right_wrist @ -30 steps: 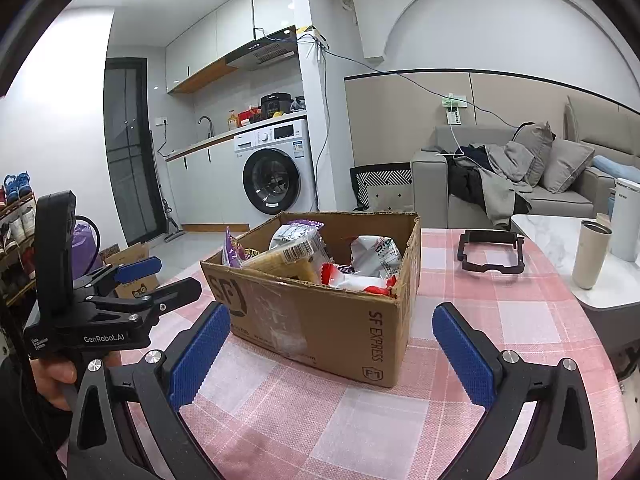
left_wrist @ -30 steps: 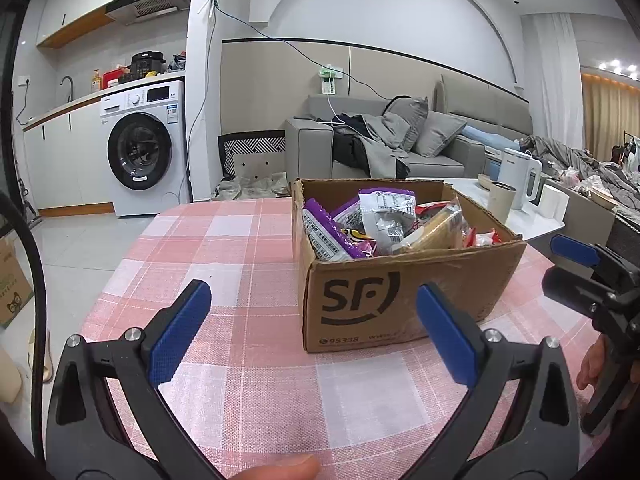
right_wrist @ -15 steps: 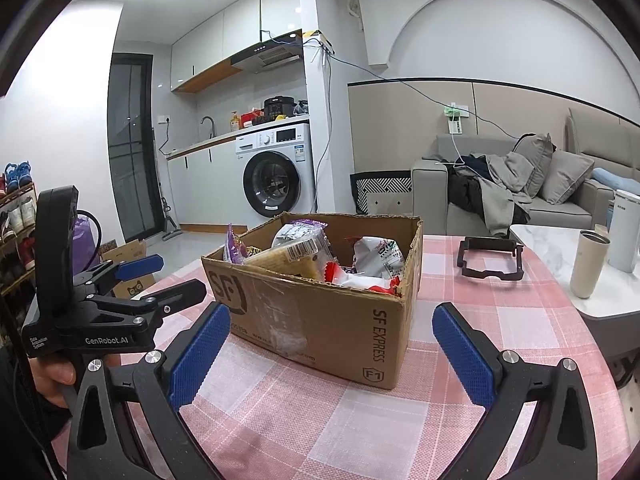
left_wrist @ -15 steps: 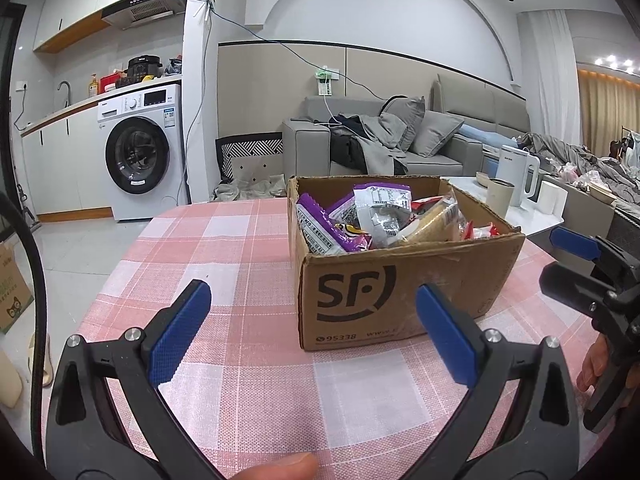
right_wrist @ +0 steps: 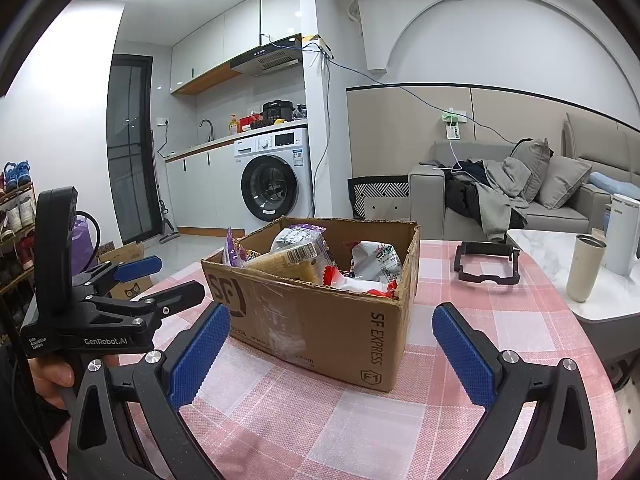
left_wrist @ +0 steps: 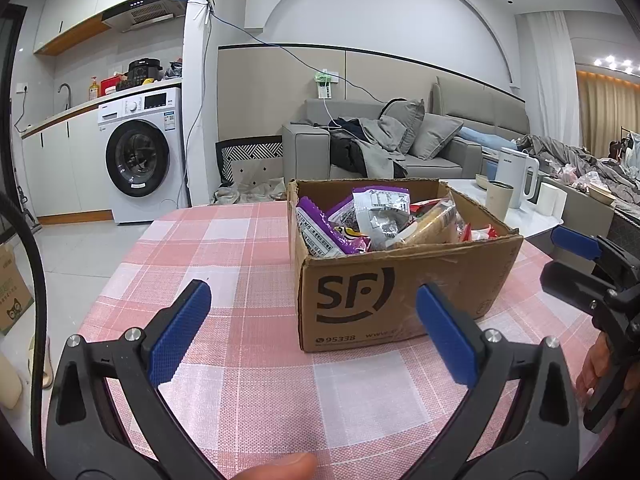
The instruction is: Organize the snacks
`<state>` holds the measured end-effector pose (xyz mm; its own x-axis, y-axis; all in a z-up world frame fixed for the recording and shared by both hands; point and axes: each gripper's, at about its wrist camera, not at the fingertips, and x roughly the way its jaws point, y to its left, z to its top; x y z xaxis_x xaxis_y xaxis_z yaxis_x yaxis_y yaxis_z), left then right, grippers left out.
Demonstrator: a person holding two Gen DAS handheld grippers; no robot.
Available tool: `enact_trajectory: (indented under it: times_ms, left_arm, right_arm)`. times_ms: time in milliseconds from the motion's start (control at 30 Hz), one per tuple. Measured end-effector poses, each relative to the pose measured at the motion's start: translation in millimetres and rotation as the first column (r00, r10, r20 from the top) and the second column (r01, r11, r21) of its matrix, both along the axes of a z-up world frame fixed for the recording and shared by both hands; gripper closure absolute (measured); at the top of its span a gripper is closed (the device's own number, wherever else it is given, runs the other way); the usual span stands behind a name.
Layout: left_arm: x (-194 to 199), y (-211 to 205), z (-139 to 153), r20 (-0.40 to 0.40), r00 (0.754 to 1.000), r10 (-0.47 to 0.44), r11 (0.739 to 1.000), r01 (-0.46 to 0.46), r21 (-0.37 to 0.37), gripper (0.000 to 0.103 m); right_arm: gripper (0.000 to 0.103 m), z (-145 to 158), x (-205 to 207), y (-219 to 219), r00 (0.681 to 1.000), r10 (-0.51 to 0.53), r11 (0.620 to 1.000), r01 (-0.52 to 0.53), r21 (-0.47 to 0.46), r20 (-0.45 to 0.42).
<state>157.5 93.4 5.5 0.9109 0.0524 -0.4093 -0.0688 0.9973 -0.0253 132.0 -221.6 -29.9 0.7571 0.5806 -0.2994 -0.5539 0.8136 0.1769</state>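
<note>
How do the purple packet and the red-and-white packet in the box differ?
The purple packet stands on end against the box's left corner, poking above the rim; the red-and-white packet slumps lower, toward the right side. The purple one looks narrow and flat; the red-and-white one looks wider and crumpled. Both sit inside the box, untouched by either claw.
</note>
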Motion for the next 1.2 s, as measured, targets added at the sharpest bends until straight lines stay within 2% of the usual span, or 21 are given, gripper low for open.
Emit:
enact_trajectory:
  times_ms: [1200]
  left_arm:
    - [-2.3,0.9,-1.4,0.002,1.000,-0.003,1.000,0.003,0.001,0.001]
  right_arm:
    - [0.000,-0.1,0.8,-0.6,1.000,0.000,1.000,0.000,0.000,-0.001]
